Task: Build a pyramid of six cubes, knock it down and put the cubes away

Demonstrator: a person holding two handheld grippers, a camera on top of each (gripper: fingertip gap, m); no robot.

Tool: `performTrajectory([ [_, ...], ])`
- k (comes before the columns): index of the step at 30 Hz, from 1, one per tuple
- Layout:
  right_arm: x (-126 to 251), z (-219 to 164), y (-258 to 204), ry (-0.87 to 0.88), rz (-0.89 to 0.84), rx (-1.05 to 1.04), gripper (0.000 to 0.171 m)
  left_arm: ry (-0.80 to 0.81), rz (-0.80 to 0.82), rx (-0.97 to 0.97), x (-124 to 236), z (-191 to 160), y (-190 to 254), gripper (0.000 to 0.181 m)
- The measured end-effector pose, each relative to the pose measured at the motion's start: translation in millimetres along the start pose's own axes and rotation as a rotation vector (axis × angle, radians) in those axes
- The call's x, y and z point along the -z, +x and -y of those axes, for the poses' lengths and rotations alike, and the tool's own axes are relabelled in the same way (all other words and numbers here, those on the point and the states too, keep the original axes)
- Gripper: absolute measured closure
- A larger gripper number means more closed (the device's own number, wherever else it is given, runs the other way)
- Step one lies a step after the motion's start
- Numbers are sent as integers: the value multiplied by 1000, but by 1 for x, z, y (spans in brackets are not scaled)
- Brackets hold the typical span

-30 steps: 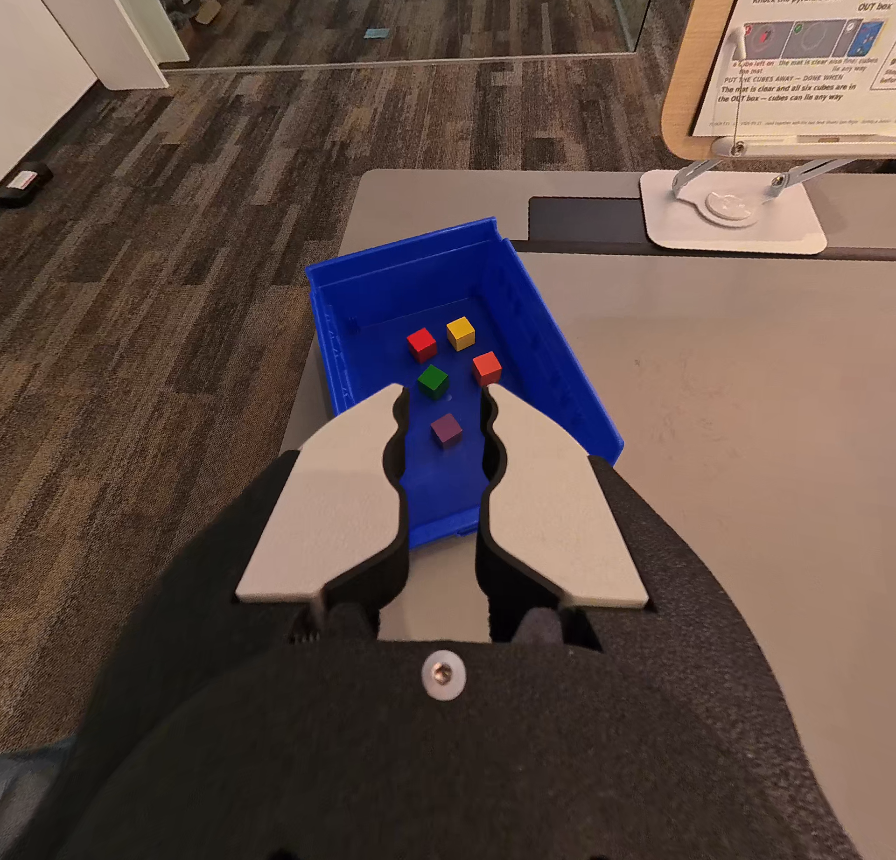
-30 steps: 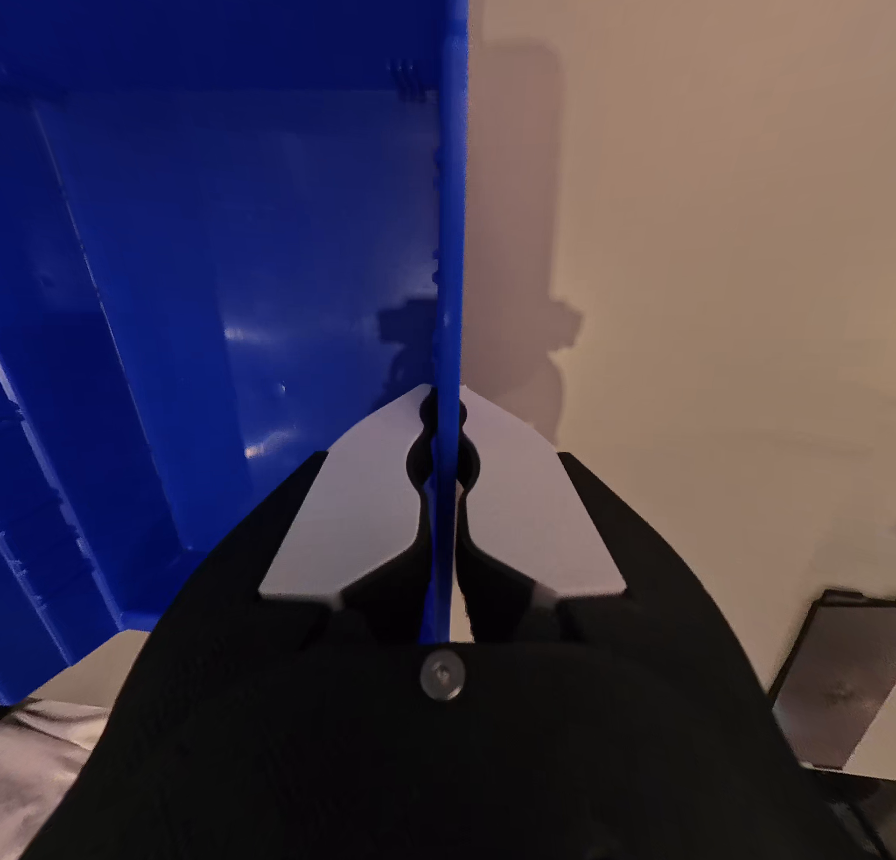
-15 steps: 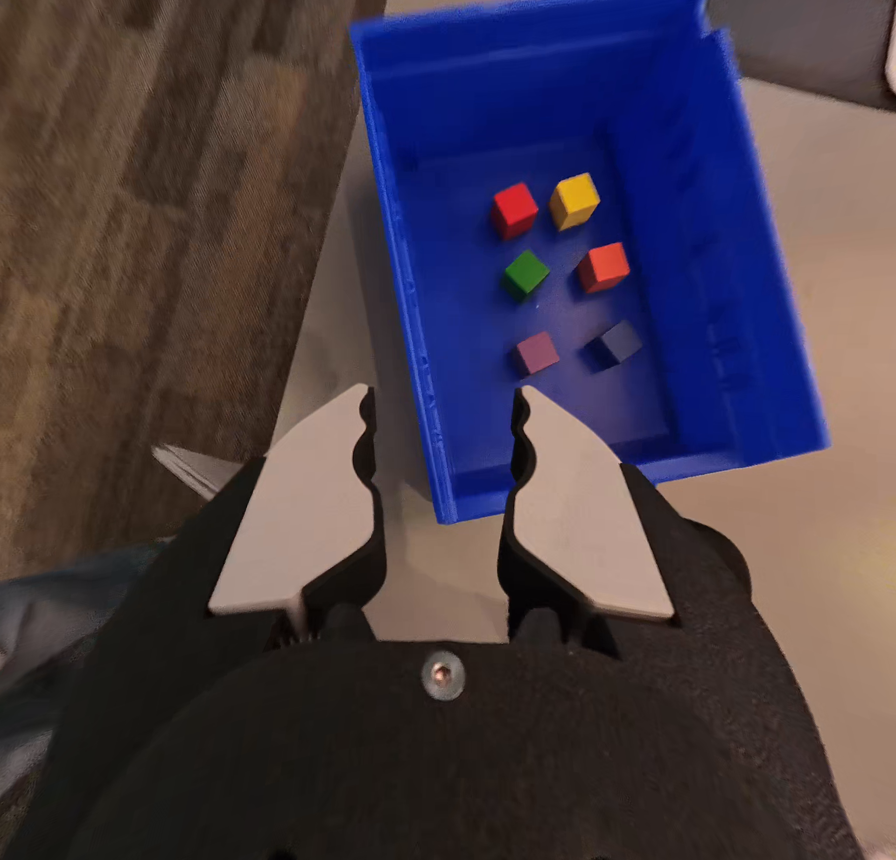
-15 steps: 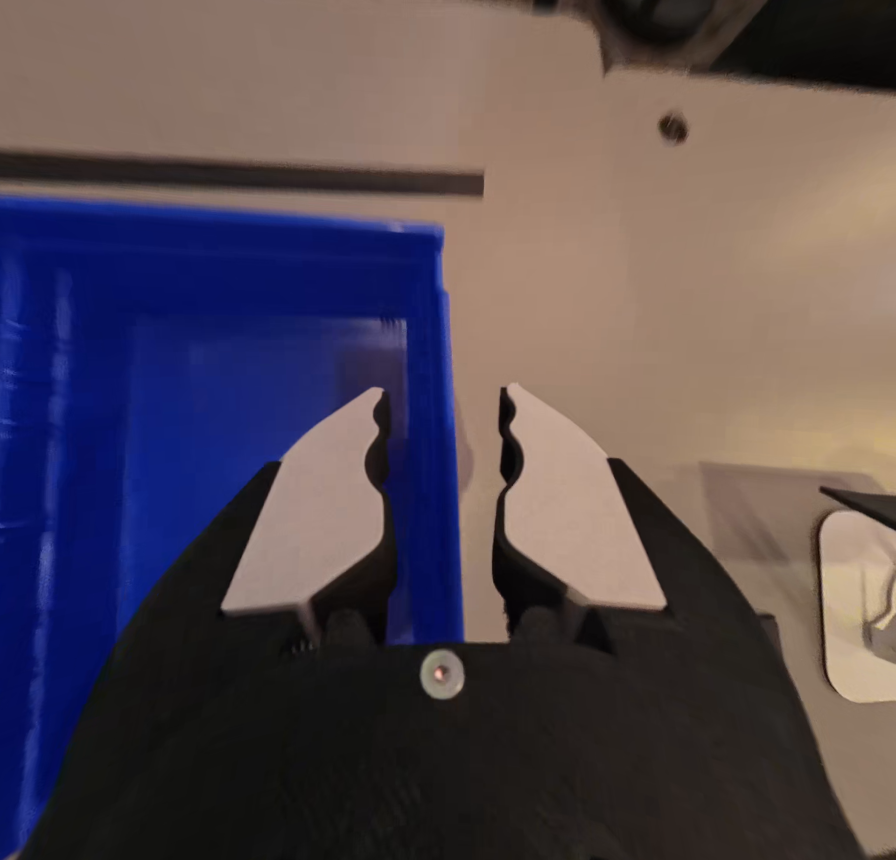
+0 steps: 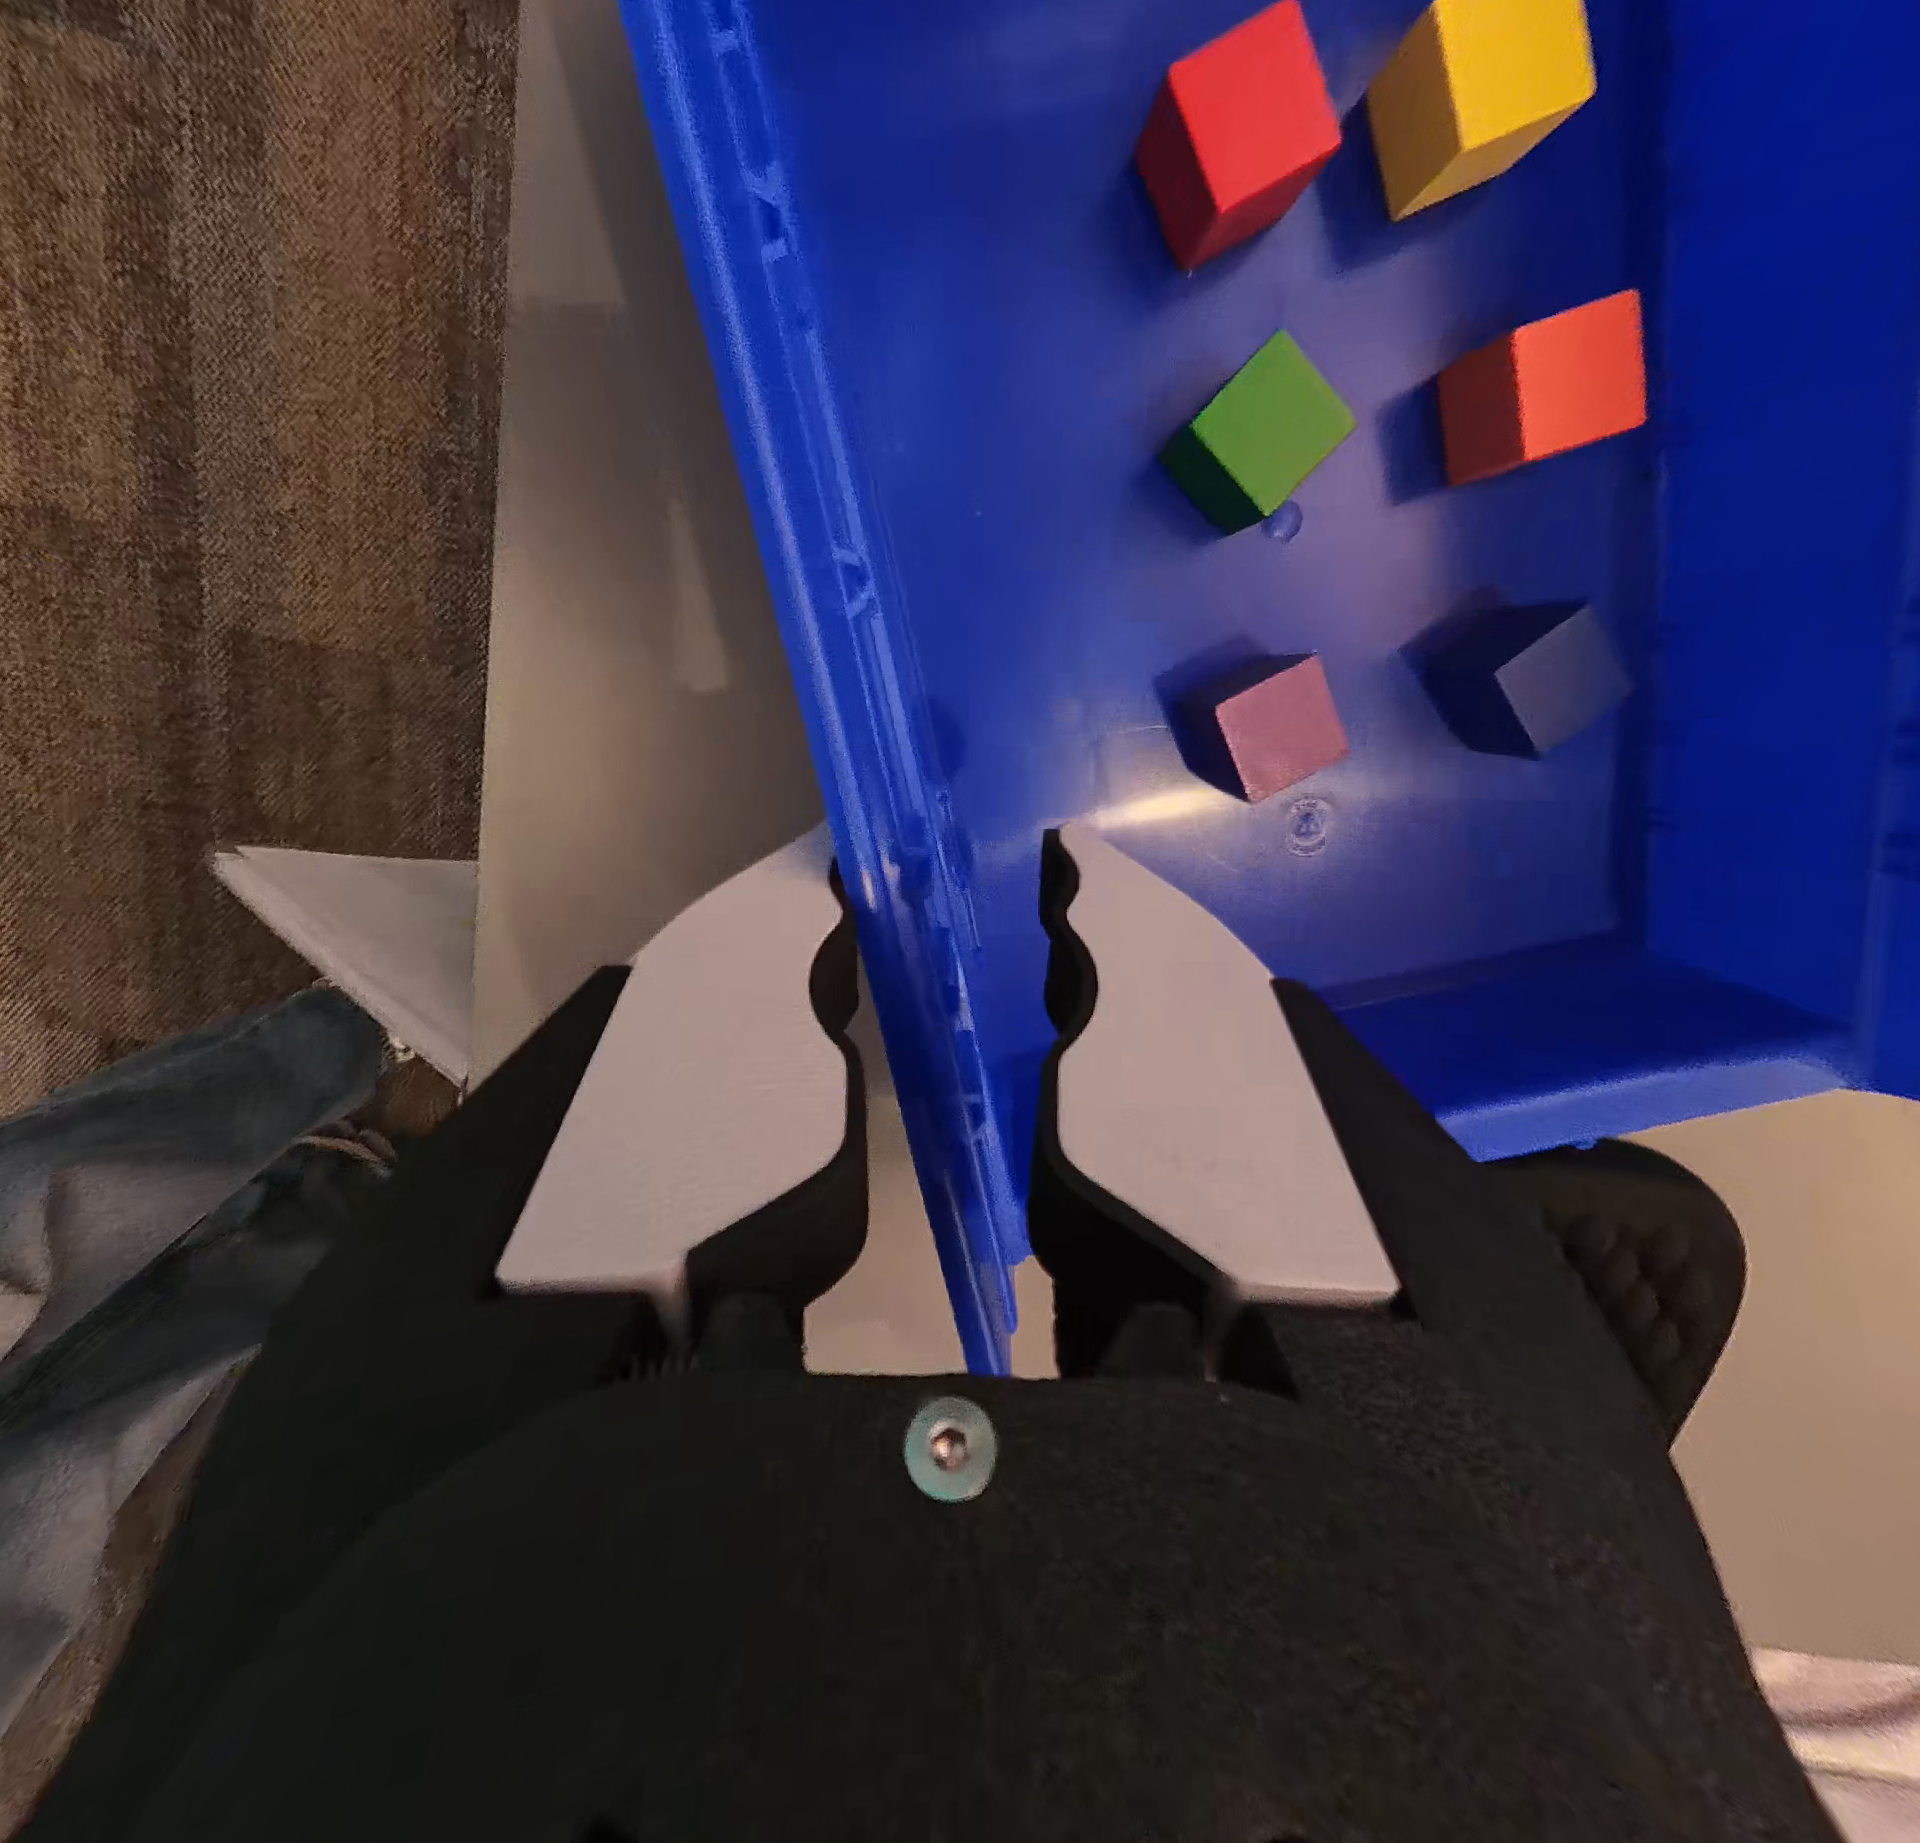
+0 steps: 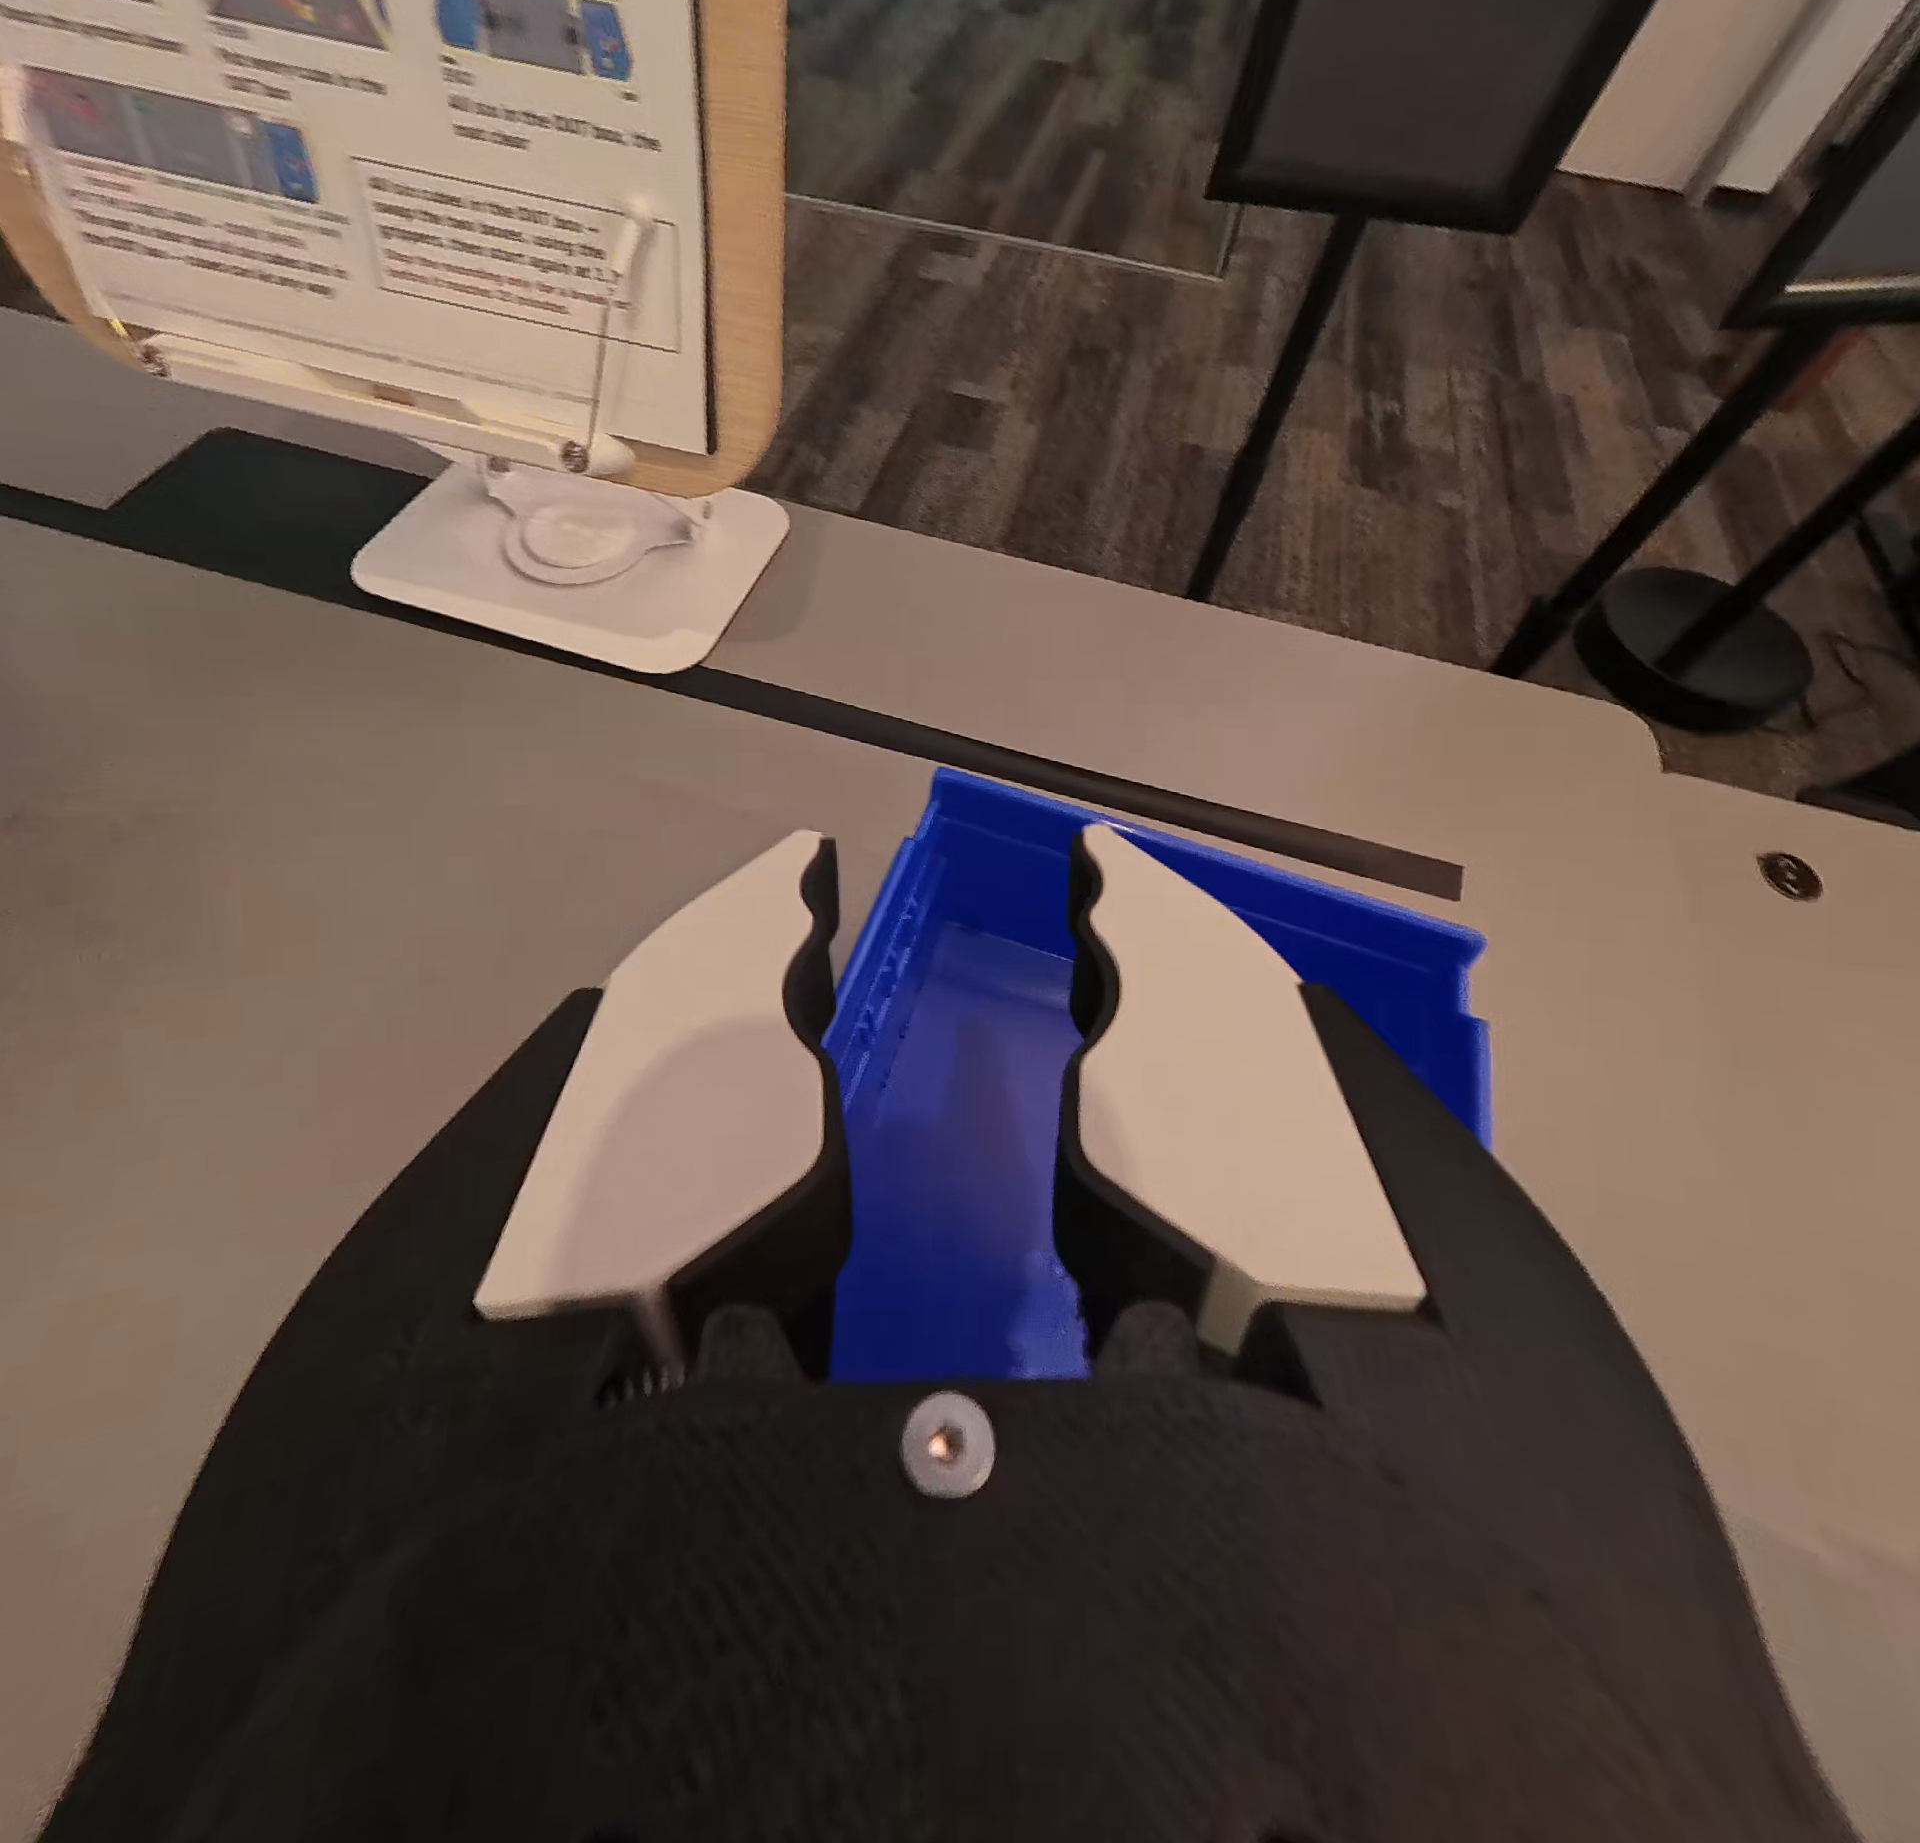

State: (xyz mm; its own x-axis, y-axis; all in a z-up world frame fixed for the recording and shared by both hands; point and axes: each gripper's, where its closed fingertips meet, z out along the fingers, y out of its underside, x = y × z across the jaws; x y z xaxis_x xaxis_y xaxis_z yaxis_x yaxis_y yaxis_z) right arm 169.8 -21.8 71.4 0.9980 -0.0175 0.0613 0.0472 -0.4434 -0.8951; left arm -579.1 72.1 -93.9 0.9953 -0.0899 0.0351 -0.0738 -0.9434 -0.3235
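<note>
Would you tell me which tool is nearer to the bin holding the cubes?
Left. The left tool straddles the side wall of the cube bin, open. The right tool hovers open above a different, empty blue bin.

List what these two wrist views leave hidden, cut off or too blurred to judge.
- Left wrist view: the blue bin with the six cubes runs off the top and right edges, so its far wall is unseen.
- Left wrist view: the left tool straddles the bin's wall; contact cannot be judged.
- Right wrist view: the right tool covers most of the second blue bin, so its contents are unknown.
- Right wrist view: the instruction sheet is motion-blurred.
</note>
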Motion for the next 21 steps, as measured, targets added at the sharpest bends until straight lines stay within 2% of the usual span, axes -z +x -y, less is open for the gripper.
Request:
performTrajectory([
  [5, -8, -13, -15, -46, 67, 37, 130, -10, 22, 14, -3, -1, -8, 168],
  [8, -13, -22, -14, -85, 55, 63, 130, -72, 3, 15, -14, -7, -7, 164],
  [10, -15, -24, -17, -92, 72, 69, 131, -103, 10, -4, -22, -8, -7, 172],
  [13, -16, -24, -22, -92, 90, 70, 131, -98, 1, -17, -23, -4, -6, 174],
  [21, -23, -31, -36, -128, 125, 92, 132, -81, -13, -214, -28, 8, 13, 171],
])
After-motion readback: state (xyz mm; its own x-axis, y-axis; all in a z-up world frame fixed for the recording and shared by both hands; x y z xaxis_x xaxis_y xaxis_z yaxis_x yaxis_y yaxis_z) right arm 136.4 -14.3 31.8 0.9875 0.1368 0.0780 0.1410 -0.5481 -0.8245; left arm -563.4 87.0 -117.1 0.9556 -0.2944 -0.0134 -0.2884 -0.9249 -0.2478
